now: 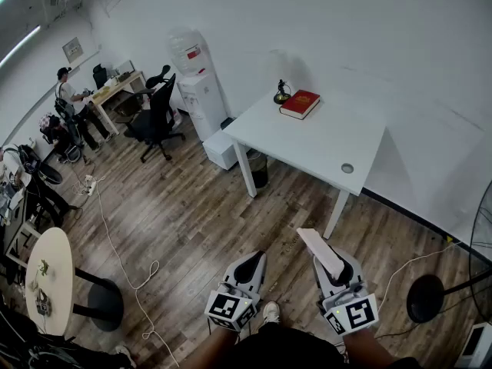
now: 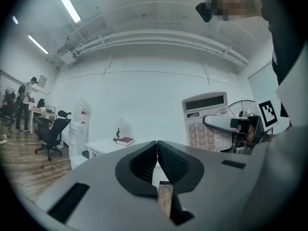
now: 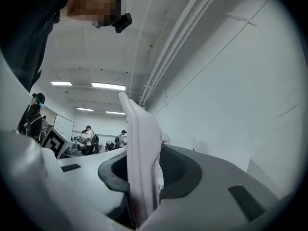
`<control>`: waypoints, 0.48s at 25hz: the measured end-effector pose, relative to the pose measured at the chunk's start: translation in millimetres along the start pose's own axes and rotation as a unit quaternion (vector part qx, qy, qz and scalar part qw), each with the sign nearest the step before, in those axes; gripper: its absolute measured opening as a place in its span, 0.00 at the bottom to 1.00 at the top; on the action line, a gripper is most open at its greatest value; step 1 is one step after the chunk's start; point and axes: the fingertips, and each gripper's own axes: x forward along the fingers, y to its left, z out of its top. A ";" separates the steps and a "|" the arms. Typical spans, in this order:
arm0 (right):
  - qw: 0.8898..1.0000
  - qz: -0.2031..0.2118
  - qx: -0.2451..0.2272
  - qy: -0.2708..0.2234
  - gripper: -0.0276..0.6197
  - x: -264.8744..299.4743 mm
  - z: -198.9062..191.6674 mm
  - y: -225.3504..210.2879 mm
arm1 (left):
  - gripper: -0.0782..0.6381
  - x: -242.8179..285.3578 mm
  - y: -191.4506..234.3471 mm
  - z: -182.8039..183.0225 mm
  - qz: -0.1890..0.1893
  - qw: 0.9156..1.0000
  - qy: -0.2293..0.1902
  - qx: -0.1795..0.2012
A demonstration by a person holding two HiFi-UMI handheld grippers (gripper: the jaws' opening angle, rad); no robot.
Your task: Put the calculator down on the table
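While the left gripper (image 1: 254, 260) sits closed and empty, the right gripper (image 1: 337, 267) clamps the calculator (image 1: 317, 246) edgewise.

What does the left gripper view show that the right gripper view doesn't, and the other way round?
Only the left gripper view: the calculator face-on, display and keys showing; the white table bearing a red book; the water dispenser; the left gripper, jaws together and empty.
Only the right gripper view: the calculator's thin edge, upright and clamped between the right gripper pads.
Both: the calculator held by the right gripper, ceiling strip lights, and people far off.
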 end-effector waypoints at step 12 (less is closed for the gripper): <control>1.000 -0.012 0.015 0.005 0.25 14.8 -4.9 -28.6 | 0.14 24.4 15.2 -11.7 -0.013 1.000 -0.004 -0.014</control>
